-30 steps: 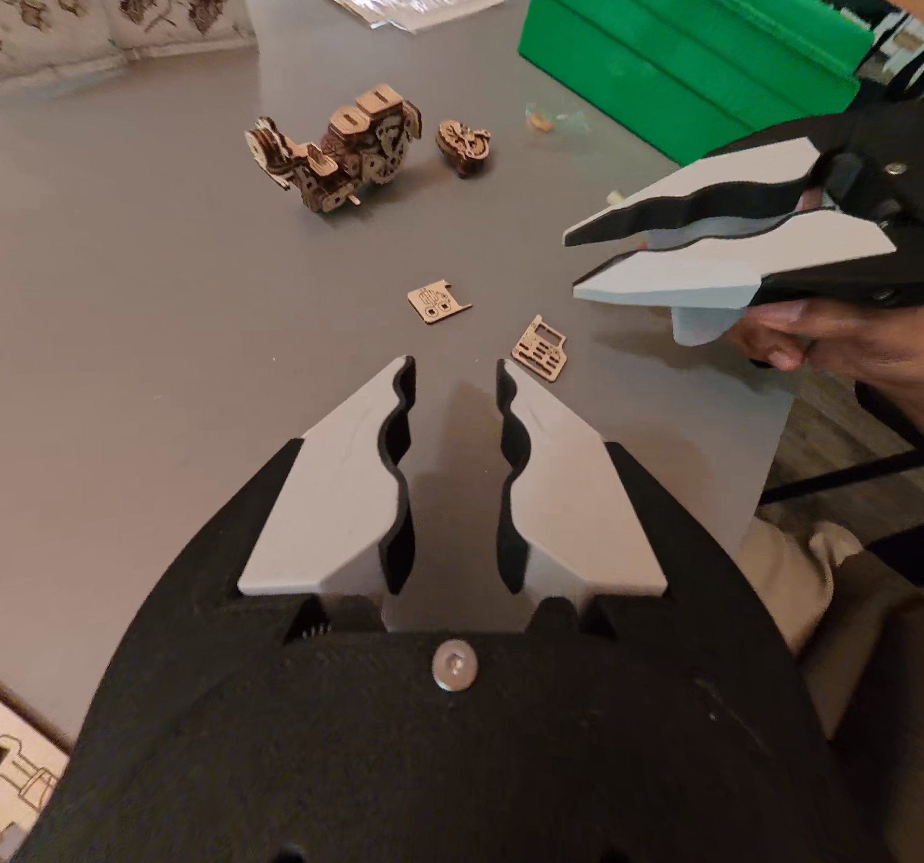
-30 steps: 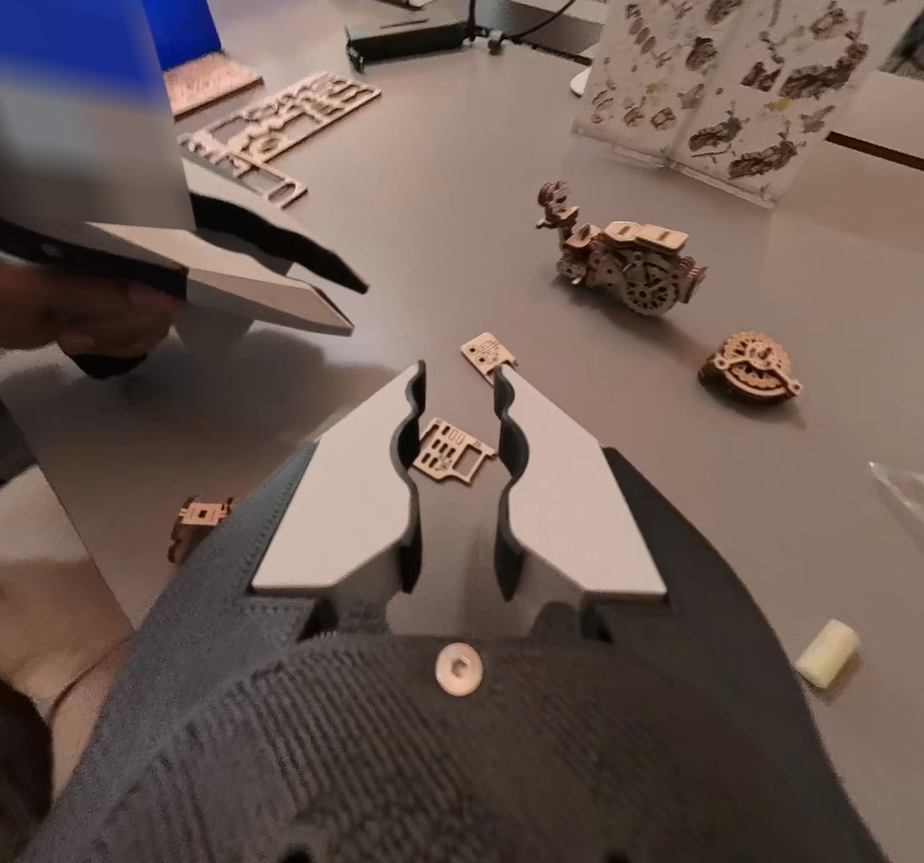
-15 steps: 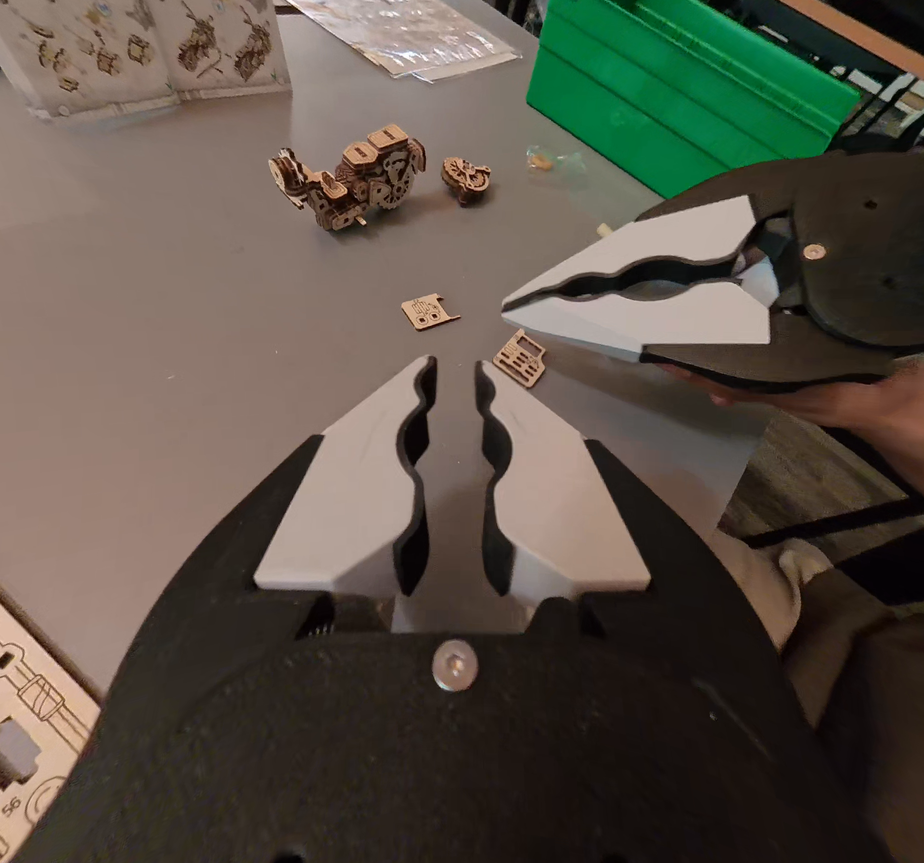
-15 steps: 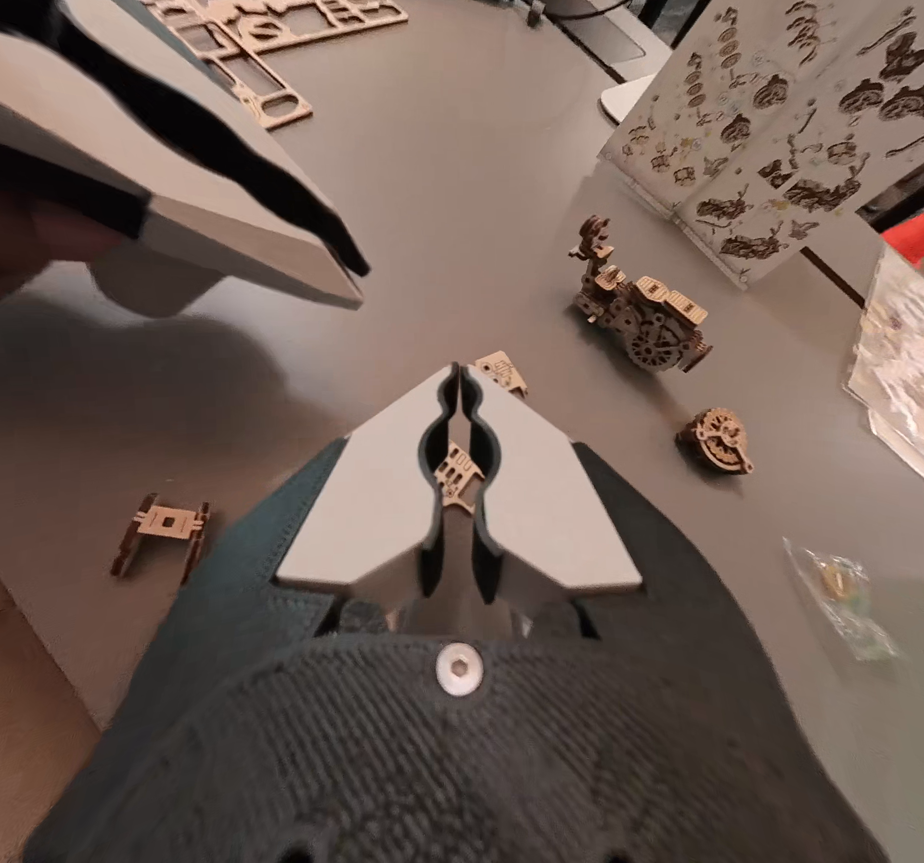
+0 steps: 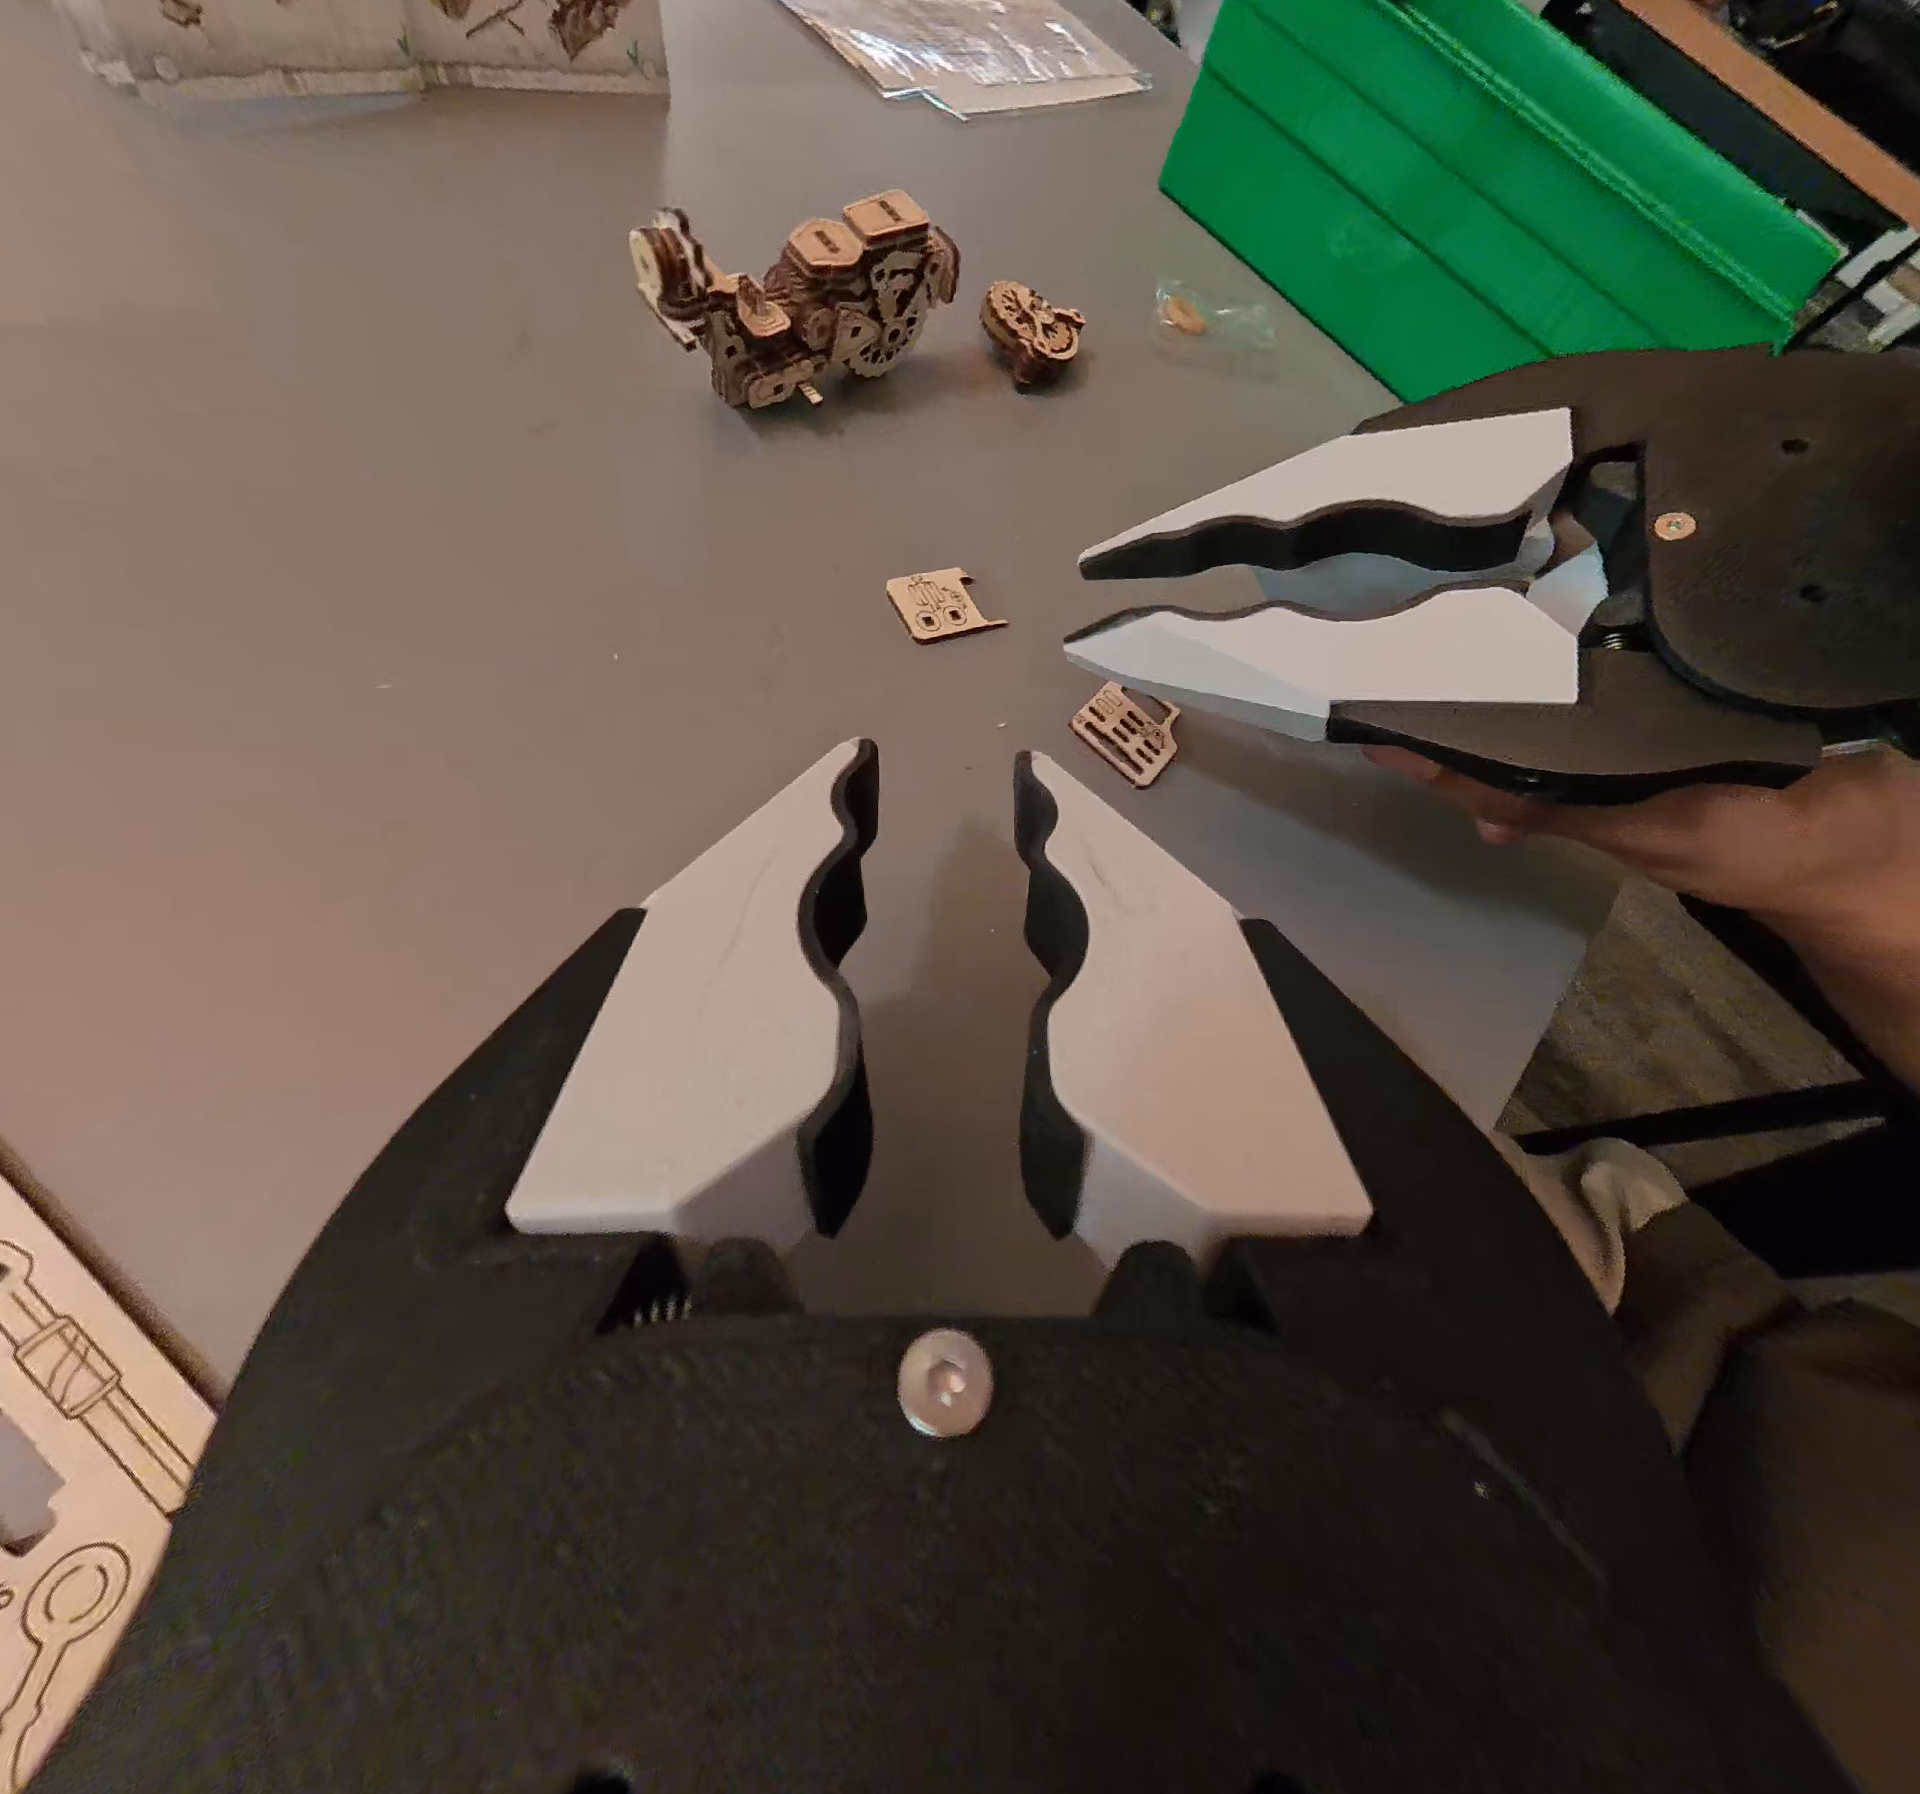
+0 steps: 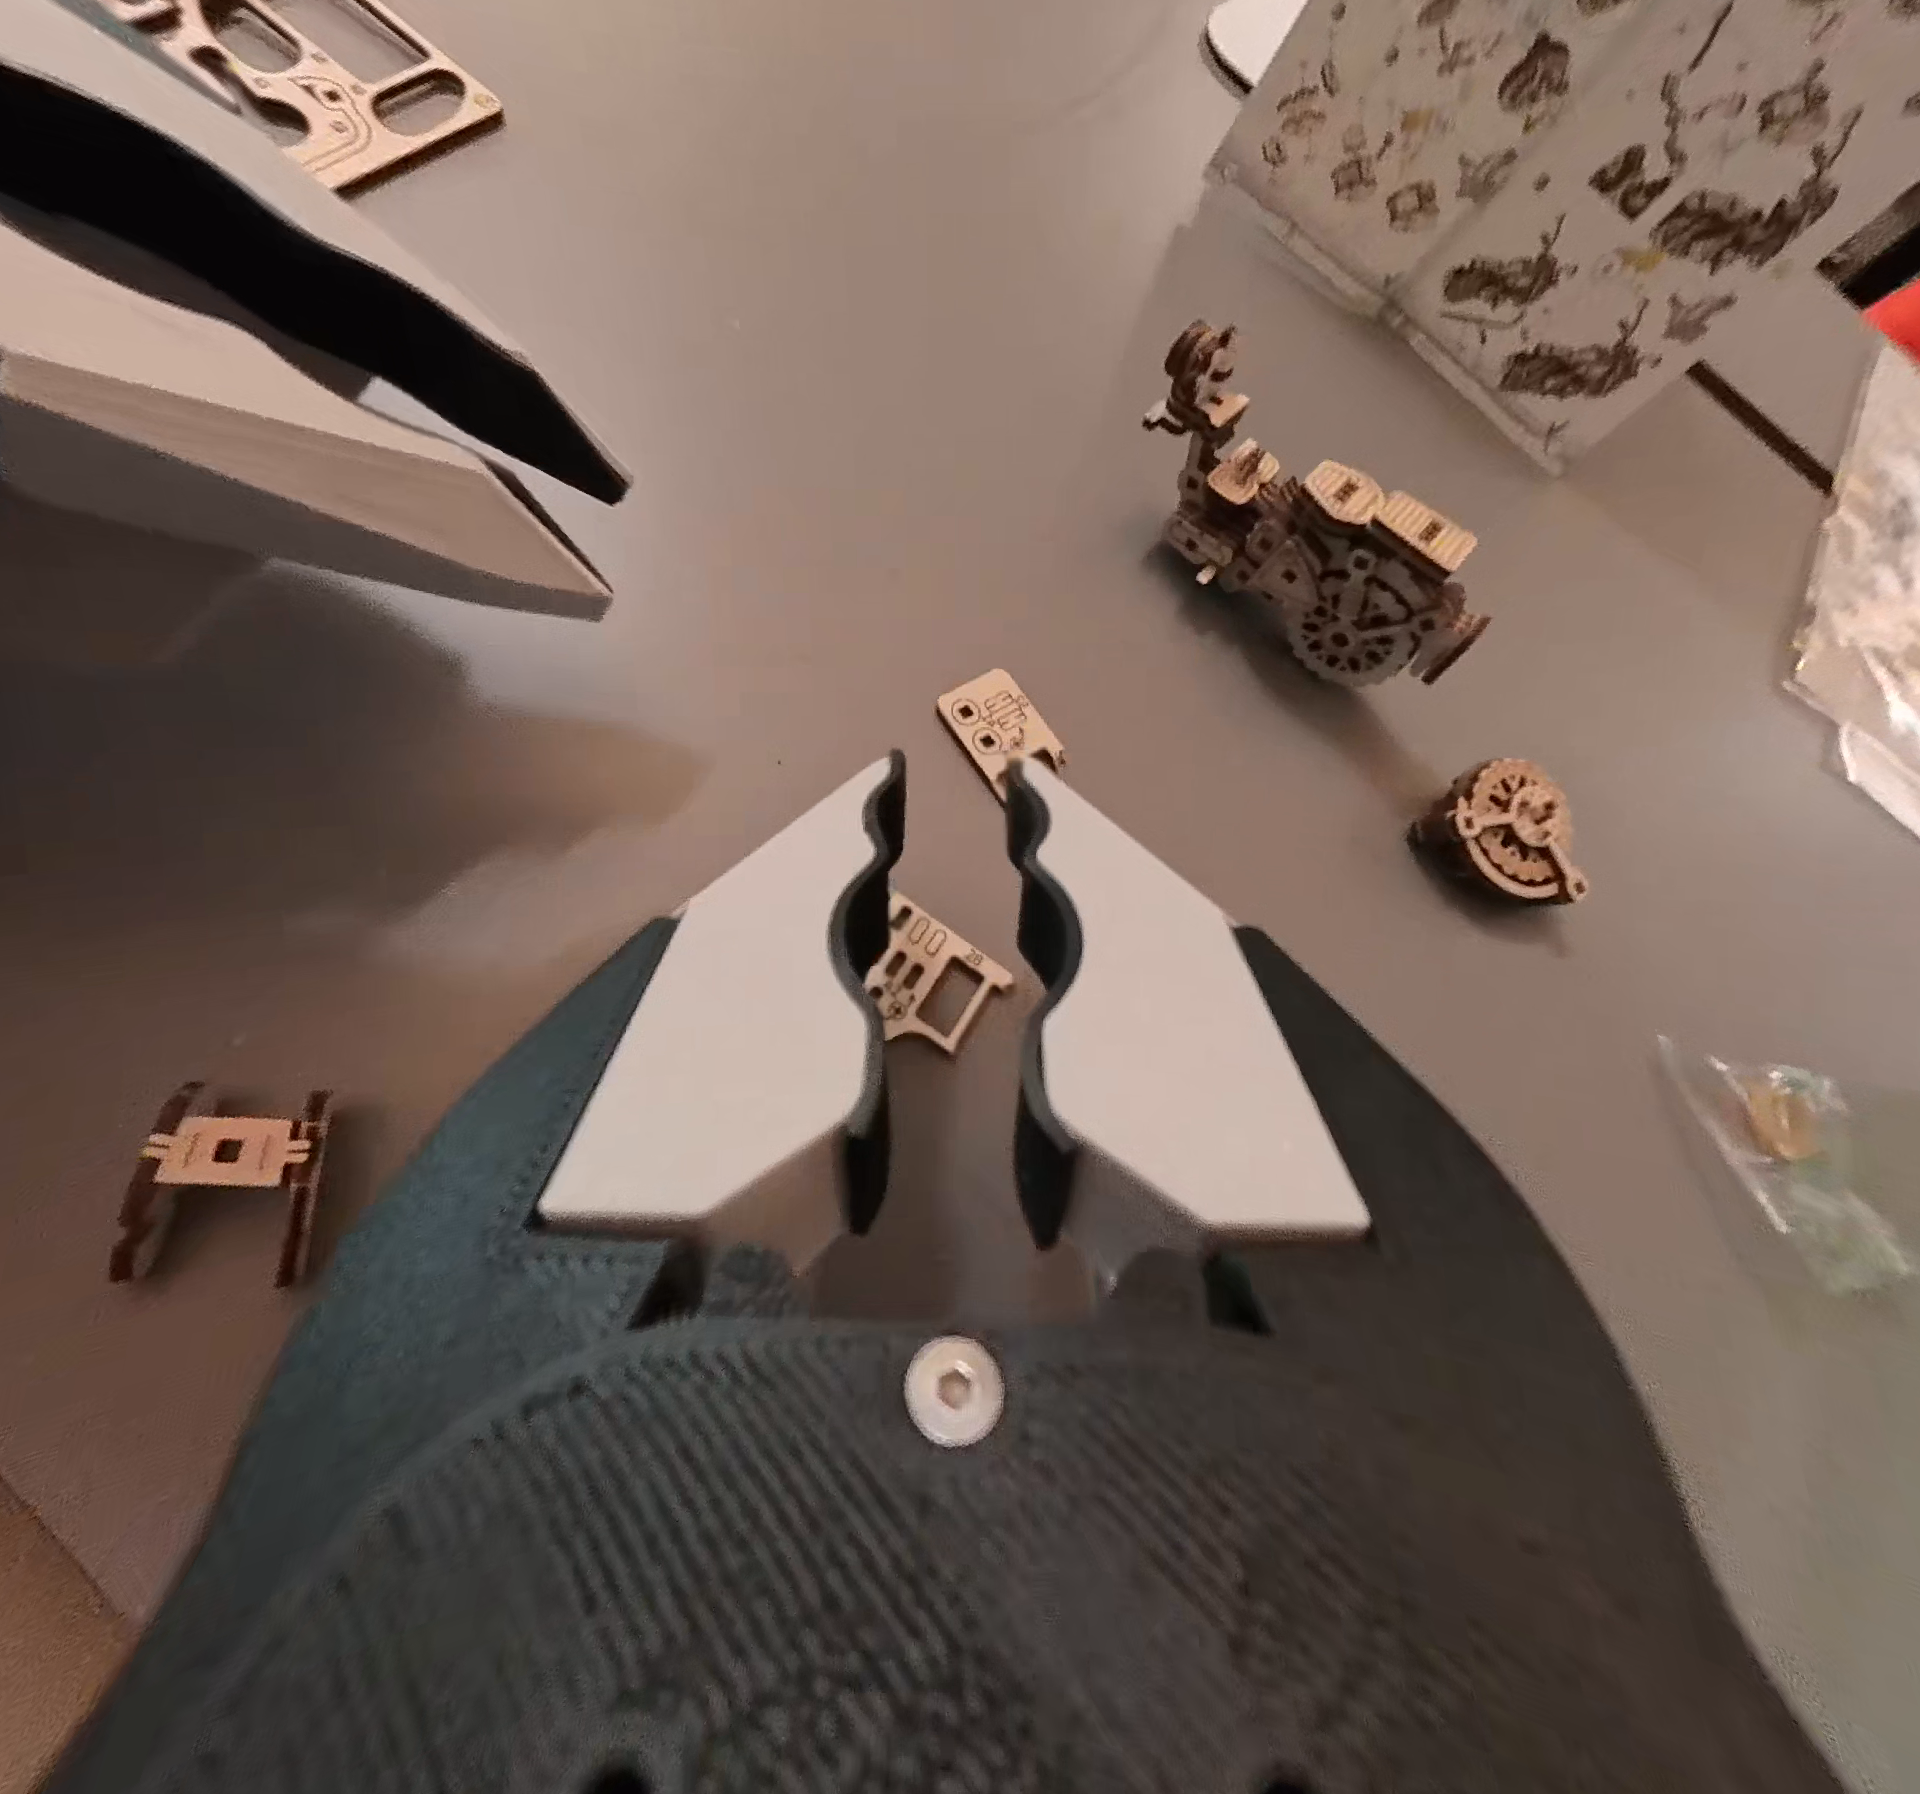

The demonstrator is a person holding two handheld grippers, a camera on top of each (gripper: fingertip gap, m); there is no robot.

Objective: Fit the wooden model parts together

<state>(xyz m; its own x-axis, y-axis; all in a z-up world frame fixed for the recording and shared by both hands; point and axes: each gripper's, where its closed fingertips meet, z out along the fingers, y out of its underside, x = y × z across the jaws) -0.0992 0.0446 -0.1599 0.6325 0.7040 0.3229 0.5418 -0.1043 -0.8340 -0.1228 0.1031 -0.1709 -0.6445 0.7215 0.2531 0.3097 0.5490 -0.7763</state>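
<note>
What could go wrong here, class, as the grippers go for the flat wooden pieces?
1. Both flat pieces lie flush on the table; the open right gripper may slide them rather than lift.
2. The left gripper is close by; the two could bump.
3. A piece might get pushed toward the near table edge.

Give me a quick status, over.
Left gripper open, empty. Right gripper open above slotted flat part, on table. Nothing in the way.
</note>
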